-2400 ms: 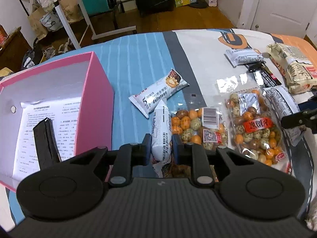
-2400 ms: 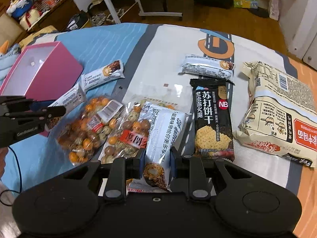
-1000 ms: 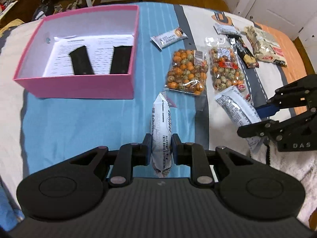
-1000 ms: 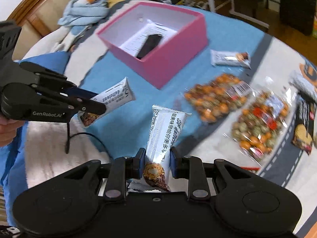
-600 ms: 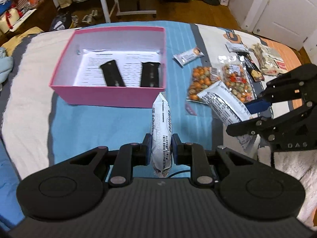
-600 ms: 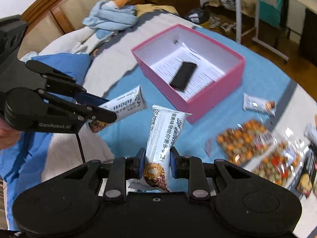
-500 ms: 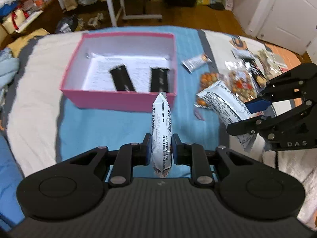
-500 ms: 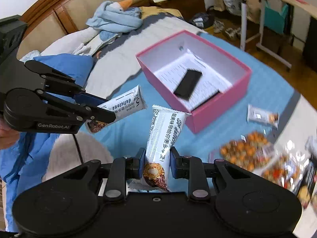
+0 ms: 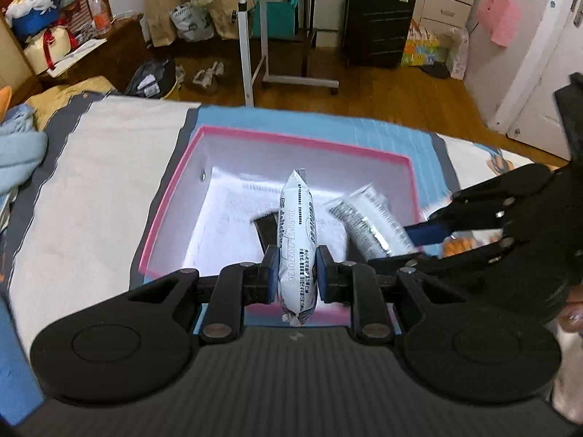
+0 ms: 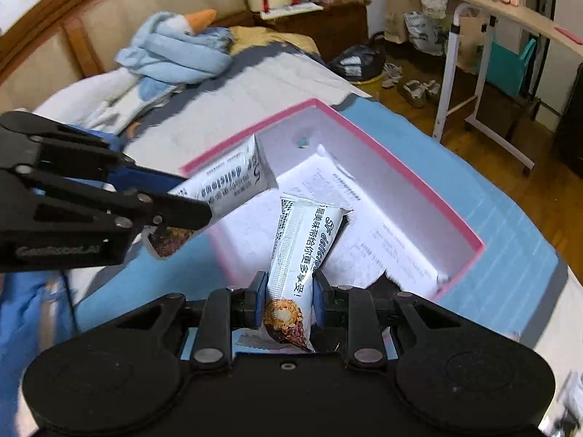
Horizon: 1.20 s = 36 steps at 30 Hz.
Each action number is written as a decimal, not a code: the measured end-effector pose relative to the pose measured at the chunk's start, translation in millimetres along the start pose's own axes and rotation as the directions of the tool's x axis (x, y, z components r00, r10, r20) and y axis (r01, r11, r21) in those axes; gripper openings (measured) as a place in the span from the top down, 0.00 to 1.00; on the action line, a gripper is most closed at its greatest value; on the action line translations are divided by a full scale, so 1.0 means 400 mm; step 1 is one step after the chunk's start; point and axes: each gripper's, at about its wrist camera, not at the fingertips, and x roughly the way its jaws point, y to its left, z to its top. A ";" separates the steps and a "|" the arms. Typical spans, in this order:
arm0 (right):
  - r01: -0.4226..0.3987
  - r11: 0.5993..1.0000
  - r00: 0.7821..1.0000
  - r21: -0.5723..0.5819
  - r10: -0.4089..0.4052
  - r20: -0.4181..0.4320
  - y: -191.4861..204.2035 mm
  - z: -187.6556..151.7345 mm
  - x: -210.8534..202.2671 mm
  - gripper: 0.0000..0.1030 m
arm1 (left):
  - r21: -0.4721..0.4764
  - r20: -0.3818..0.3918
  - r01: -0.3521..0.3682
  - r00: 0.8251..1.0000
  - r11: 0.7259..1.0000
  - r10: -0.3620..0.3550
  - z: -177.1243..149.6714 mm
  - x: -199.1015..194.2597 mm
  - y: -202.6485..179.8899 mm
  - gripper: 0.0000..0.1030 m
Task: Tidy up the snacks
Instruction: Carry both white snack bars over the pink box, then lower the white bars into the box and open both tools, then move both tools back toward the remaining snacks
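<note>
We see two white snack bars, one in each gripper, both held over the pink box (image 9: 171,196) that sits on the bed's blue cover (image 10: 517,240).

In the left wrist view, the left gripper (image 9: 297,273) has its fingers (image 9: 270,273) clamped on the left snack bar (image 9: 297,233), which stands almost upright between them, its sealed top end pointing to 12 o'clock over the box's white interior. At about 2 o'clock from it, the right gripper (image 9: 415,236) reaches in from the right edge of the picture, and the right snack bar (image 9: 368,218) slants from its fingers toward 10 o'clock, over the box's right half. The two bars are near each other but apart.

In the right wrist view, the right gripper (image 10: 288,298) is likewise closed tight on its bar (image 10: 306,251), whose printed face points up toward 12 o'clock above a printed paper sheet (image 10: 368,225) lining the box floor. The left gripper (image 10: 189,215) enters from 9 o'clock; its bar (image 10: 229,178) crosses the box's near-left rim.

A dark flat packet (image 9: 267,229) lies on the paper inside the box, partly hidden behind the left bar; motion blur keeps us from telling whether it is one packet or two. A bundled light-blue blanket (image 10: 175,54) lies on the bed at 11 o'clock in the right wrist view.
</note>
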 end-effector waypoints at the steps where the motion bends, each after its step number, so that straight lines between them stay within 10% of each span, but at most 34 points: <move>1: -0.004 1.000 1.000 0.006 0.004 -0.018 -0.014 0.011 0.035 0.71 | -0.010 0.008 -0.001 1.000 1.000 0.001 0.005 0.028 0.008 0.81; 20: 0.119 0.984 0.983 0.132 -0.098 -0.155 -0.148 0.076 0.333 0.69 | -0.122 -0.051 -0.077 0.996 0.990 0.071 -0.008 0.383 0.116 0.76; 36: 0.101 0.995 0.995 0.022 -0.101 -0.020 -0.123 0.000 -0.032 0.39 | -0.019 -0.010 -0.071 0.997 0.997 0.071 -0.007 0.114 0.033 0.58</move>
